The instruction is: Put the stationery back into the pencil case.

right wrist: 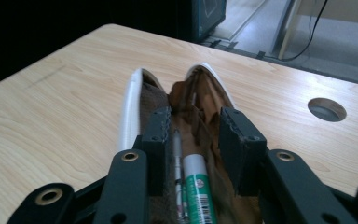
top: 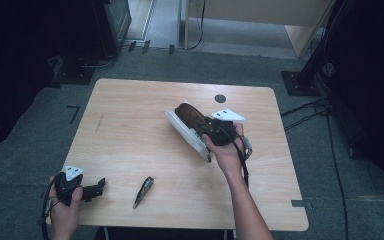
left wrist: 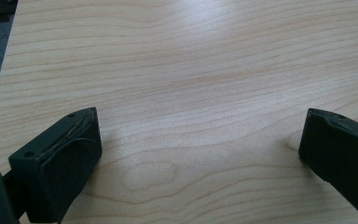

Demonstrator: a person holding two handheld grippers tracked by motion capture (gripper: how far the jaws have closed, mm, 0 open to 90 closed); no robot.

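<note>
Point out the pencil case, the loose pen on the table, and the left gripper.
pencil case (top: 187, 131), high view, white outer side.
pen (top: 143, 191), high view, mid-barrel.
left gripper (top: 99, 188), high view, between its jaw tips.

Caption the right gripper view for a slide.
Right tool reaches into an open white pencil case with brown lining, jaws flanking a green-labelled pen on a wooden table.
</note>
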